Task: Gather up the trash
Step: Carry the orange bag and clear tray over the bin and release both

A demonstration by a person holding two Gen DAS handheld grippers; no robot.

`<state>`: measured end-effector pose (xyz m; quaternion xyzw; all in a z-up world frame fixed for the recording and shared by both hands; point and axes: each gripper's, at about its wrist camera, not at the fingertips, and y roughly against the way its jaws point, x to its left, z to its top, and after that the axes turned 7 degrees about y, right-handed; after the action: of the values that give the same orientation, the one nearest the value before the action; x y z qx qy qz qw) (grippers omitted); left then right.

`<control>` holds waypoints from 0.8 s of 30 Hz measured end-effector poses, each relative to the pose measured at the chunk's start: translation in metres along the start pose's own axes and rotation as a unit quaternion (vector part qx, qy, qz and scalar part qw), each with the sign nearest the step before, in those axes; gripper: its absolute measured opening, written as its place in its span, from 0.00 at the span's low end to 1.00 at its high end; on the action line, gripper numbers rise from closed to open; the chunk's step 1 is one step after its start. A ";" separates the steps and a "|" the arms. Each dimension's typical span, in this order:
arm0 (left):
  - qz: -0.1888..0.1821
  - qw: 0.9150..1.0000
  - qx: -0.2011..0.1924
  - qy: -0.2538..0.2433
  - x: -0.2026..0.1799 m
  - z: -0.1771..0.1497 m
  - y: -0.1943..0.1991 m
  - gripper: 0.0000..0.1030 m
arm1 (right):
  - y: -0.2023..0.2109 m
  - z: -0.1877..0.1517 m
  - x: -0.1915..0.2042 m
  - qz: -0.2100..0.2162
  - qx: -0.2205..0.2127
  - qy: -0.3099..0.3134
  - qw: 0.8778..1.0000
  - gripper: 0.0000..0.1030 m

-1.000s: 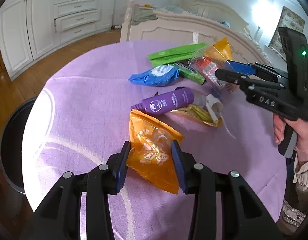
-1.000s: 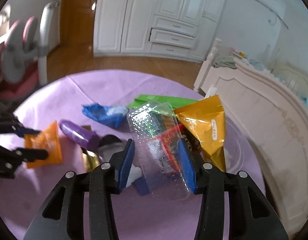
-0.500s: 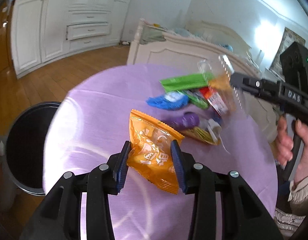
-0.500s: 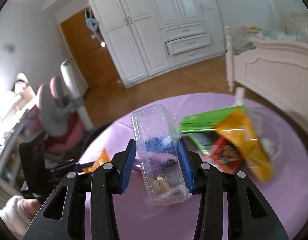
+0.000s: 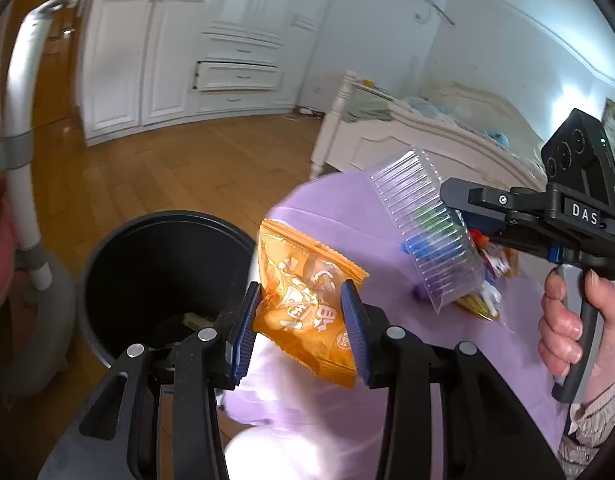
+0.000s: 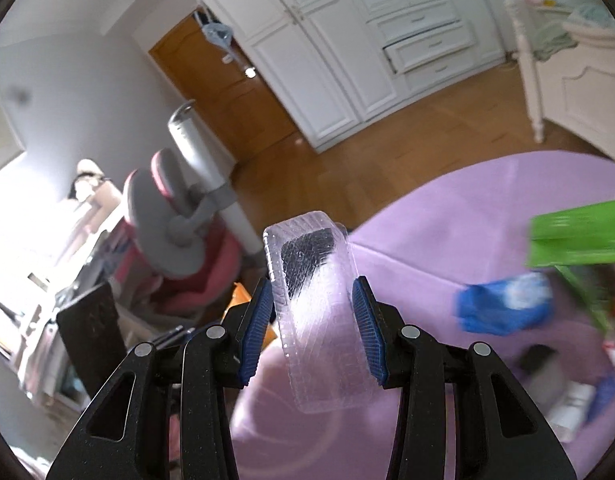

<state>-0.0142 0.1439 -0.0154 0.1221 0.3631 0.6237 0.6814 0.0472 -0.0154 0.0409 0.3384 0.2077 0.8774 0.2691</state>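
Beyond and to the left of the left tongs [image 5: 301, 330] the black bin [image 5: 107, 280] stands on the floor, its mouth open and something pale lying at the bottom. The left tongs are clamped on an orange snack packet [image 5: 303, 300], held by its lower half between the blue pads, with its top edge fanning up over the edge of the purple desk [image 5: 347, 216]. Ahead and to the right, the right tongs [image 6: 313, 336] grip a clear plastic tray [image 6: 315, 312] by its long sides, above the desk's rim; from the left camera the tray juts forward past the fingers. Farther right of the right tongs, more trash sits on the desk: a green packet [image 6: 579, 240] and a blue packet [image 6: 505, 306], with blurred pieces beyond. Both loads appear bound for the bin, and the risks seem clear: the packet is slick and crumpled, so a loosened squeeze short of the rim would drop it on the floor, while the flimsy tray could buckle or pop out if pinched harder. With both tongs converging on one opening, they might also knock together.
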 end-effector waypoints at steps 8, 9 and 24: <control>0.047 0.998 -0.012 0.043 0.052 0.007 0.003 0.39 | -0.063 0.017 0.009 0.047 0.024 -0.047 0.997 0.41; 0.053 0.997 -0.011 0.048 0.059 0.008 0.002 0.39 | -0.071 0.020 0.010 0.049 0.027 -0.051 0.997 0.41; 0.079 0.995 -0.010 0.065 0.084 0.019 -0.006 0.40 | -0.144 0.026 0.006 0.071 0.054 -0.100 0.991 0.41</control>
<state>-0.0010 0.2269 -0.0346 0.1026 0.3897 0.6860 0.6058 0.1096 0.1036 -0.0173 0.4520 0.2026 0.8436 0.2072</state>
